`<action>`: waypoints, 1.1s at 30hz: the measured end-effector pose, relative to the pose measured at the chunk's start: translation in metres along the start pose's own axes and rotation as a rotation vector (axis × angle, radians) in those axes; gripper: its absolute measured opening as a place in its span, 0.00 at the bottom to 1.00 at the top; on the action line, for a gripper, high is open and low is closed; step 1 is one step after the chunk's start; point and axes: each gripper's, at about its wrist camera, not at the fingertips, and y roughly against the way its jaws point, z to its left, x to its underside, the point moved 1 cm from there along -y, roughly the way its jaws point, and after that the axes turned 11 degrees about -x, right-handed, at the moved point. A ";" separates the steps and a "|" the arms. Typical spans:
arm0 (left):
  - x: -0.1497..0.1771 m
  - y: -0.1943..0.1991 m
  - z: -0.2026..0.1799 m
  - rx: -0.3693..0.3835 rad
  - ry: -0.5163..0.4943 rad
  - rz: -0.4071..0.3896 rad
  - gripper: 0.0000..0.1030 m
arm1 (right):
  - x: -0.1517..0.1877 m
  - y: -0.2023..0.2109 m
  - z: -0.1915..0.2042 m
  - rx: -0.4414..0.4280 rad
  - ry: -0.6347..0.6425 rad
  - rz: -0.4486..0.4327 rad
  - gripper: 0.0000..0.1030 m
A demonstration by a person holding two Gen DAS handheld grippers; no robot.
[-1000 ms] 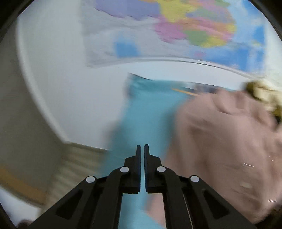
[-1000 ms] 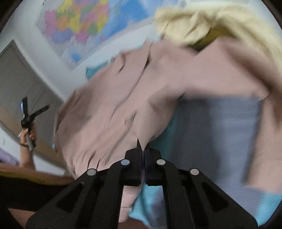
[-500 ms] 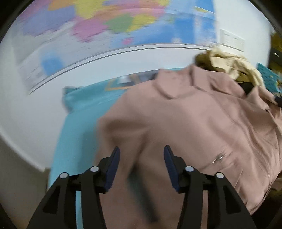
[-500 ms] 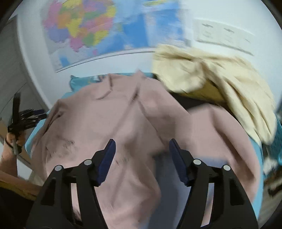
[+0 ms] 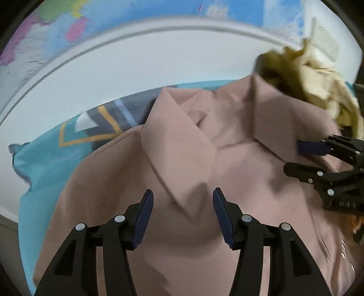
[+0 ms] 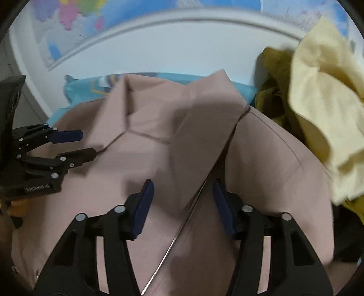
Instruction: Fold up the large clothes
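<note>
- Garment: dusty-pink jacket, spread front-up on a teal cover; I cannot tell whether a bed or a surface lies beneath.
- Progress, judged: early. The jacket lies open and roughly flat, collar and lapels showing, with no fold made in the body. Flattening looks mostly done; the sleeve folds and the body fold are all left.
- Front opening not closed: in the right wrist view a dark edge line runs diagonally under the near lapel.
- Orientation: collar points away from both cameras, toward the wall with the world map. Long axis runs collar to hem, from the wall toward the person. Hem out of view.
- Left tongs: jaws spread, just been opening, nothing pinched; pink cloth lies beneath the gap, lapel tip nearest.
- Right tongs: jaws spread, though just been narrowing; not gripping, hovering over the front edge.
- Pale-yellow clothes heap sits at the jacket's right shoulder, touching or overlapping it.
</note>
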 end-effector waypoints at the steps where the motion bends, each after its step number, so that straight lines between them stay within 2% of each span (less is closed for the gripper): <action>1: -0.004 -0.008 -0.002 0.006 0.005 0.017 0.50 | -0.003 -0.007 -0.005 -0.012 -0.021 0.011 0.47; 3: -0.013 -0.025 -0.005 0.023 0.014 0.044 0.50 | -0.009 -0.013 -0.013 0.015 -0.025 0.002 0.29; 4: -0.017 -0.028 -0.008 0.009 0.004 0.030 0.47 | -0.012 -0.013 -0.015 0.038 -0.012 -0.004 0.23; 5: -0.021 -0.028 -0.011 0.013 -0.009 0.010 0.32 | -0.014 -0.012 -0.018 0.030 -0.016 -0.017 0.18; 6: -0.025 -0.028 -0.013 0.012 -0.019 -0.003 0.23 | -0.017 -0.010 -0.021 0.049 -0.019 -0.030 0.02; 7: -0.030 -0.027 -0.015 -0.001 -0.019 -0.008 0.08 | -0.020 -0.009 -0.021 0.063 -0.005 -0.041 0.02; 8: -0.036 -0.026 -0.016 0.009 -0.012 -0.013 0.06 | -0.025 -0.006 -0.022 0.075 0.010 -0.062 0.02; 12: -0.058 -0.022 -0.017 -0.012 0.005 -0.074 0.04 | -0.048 -0.002 -0.028 0.073 0.000 -0.102 0.02; 14: -0.066 -0.023 -0.020 -0.020 0.009 -0.075 0.03 | -0.056 0.003 -0.024 0.087 0.021 -0.127 0.02; 16: -0.067 -0.026 -0.021 -0.019 0.025 -0.072 0.03 | -0.057 0.003 -0.024 0.069 0.010 -0.109 0.02; 17: -0.065 -0.028 -0.021 -0.022 0.024 -0.064 0.03 | -0.053 0.005 -0.024 0.050 0.017 -0.095 0.04; 19: -0.054 -0.031 -0.020 -0.036 0.001 -0.071 0.04 | -0.046 0.010 -0.021 0.055 0.046 -0.082 0.17; 20: -0.052 -0.032 -0.019 -0.037 0.002 -0.071 0.06 | -0.037 0.020 -0.020 0.049 0.065 -0.086 0.35; 21: -0.045 -0.031 -0.017 -0.006 -0.011 -0.067 0.06 | -0.030 0.031 -0.020 0.058 0.081 -0.097 0.53; 23: -0.035 -0.027 -0.009 0.003 -0.017 -0.079 0.18 | -0.014 0.050 -0.016 0.127 0.141 -0.134 0.58; 25: -0.027 -0.022 -0.005 0.026 -0.021 -0.087 0.26 | -0.004 0.058 -0.019 0.182 0.172 -0.124 0.60; 26: -0.024 -0.020 -0.006 0.025 -0.022 -0.090 0.27 | 0.000 0.056 -0.022 0.210 0.187 -0.103 0.60; 28: -0.022 -0.021 -0.008 0.017 -0.034 -0.091 0.27 | 0.004 0.048 -0.028 0.254 0.205 -0.054 0.54; 30: -0.020 -0.023 -0.013 -0.004 -0.041 -0.091 0.27 | 0.005 0.038 -0.033 0.327 0.238 -0.013 0.25; 32: -0.016 -0.021 -0.013 -0.009 -0.038 -0.087 0.27 | 0.001 0.040 -0.041 0.360 0.239 -0.021 0.12; 33: -0.016 -0.020 -0.014 -0.012 -0.034 -0.088 0.27 | -0.005 0.045 -0.045 0.362 0.222 -0.042 0.10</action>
